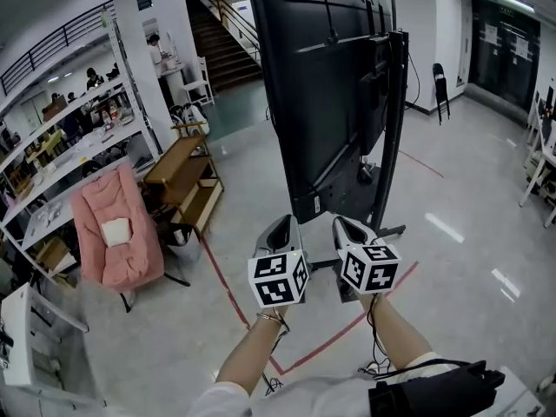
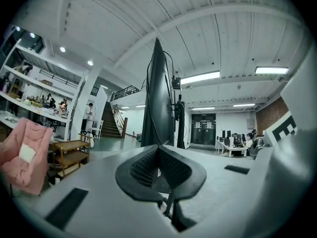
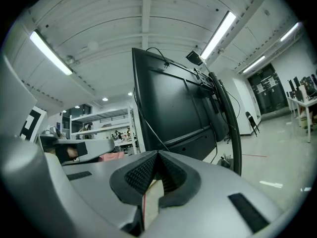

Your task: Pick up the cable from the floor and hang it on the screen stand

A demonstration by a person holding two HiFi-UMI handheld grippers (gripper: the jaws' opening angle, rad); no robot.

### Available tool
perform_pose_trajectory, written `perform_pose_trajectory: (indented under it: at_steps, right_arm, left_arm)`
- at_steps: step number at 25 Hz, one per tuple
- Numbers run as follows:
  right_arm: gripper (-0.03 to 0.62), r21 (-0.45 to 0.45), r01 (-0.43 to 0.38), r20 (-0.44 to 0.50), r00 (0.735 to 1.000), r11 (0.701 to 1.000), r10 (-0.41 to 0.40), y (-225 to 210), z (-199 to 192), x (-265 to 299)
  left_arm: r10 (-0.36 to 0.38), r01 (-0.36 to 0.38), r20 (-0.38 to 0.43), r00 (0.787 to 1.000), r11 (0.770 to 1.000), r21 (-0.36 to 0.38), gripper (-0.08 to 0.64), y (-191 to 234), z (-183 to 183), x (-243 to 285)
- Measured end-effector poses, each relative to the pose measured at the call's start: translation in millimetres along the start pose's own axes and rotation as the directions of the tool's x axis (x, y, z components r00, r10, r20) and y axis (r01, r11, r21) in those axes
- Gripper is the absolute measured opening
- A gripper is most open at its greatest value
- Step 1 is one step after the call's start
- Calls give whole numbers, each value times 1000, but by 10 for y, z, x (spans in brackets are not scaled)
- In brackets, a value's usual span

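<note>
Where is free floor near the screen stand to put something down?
Free: the floor right of the screen stand, and the strip between the pink chair and the red tape line. Crowded: around the wooden shelf beside that chair.

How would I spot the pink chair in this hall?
From the big black screen mid-hall, look left past the low wooden shelf unit. The pink chair stands just beyond, the only soft, quilted thing there, with a white patch on it.
</note>
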State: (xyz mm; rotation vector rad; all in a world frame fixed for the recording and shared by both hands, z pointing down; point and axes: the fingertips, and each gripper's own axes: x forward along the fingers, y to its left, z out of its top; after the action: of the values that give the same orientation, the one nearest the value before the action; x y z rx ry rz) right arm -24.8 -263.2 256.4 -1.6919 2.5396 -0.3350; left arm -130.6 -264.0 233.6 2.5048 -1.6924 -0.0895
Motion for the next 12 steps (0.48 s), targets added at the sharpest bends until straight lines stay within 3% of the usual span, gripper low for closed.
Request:
perform_pose_trajectory:
  at_steps: [12]
  right_arm:
    - [18, -47, 8, -22, 1000, 999, -9, 58, -138, -5]
  left_arm:
    - [24, -23, -46, 999, 1000, 11, 5, -56, -354, 19]
